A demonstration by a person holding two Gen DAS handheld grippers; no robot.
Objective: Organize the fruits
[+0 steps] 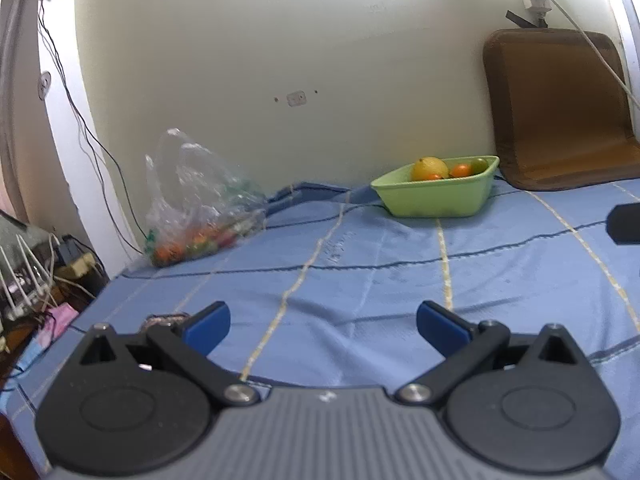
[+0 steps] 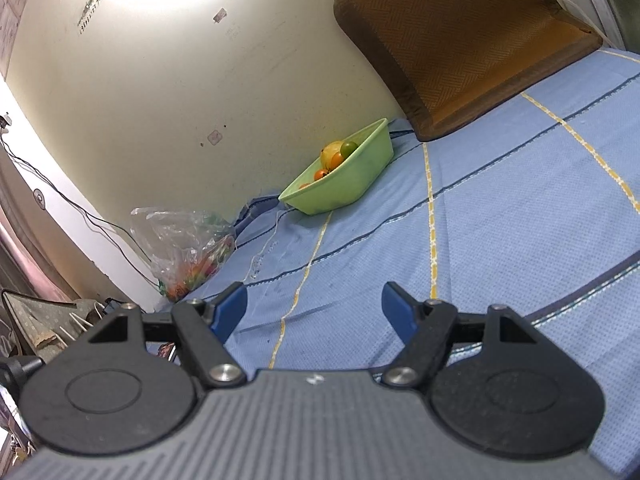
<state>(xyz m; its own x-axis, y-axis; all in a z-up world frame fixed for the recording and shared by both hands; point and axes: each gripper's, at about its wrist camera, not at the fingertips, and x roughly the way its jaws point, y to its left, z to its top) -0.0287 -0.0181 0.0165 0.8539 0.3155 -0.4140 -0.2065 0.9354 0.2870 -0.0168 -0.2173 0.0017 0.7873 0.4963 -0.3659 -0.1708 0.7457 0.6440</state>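
A green basin (image 1: 436, 198) stands on the blue bedsheet by the far wall. It holds a yellow fruit (image 1: 430, 168), orange fruits (image 1: 462, 170) and a green one (image 1: 480, 165). It also shows in the right wrist view (image 2: 348, 184). A clear plastic bag (image 1: 200, 204) with small orange, red and green fruits lies left of the basin; it also shows in the right wrist view (image 2: 188, 244). My left gripper (image 1: 322, 320) is open and empty, low over the sheet, well short of both. My right gripper (image 2: 314, 304) is open and empty too.
A brown woven mat (image 1: 560, 112) leans on the wall at the right of the basin. The bed's left edge (image 1: 100, 292) drops to cables and clutter (image 1: 36, 280). A dark part (image 1: 624, 224) juts in at the right edge of the left wrist view.
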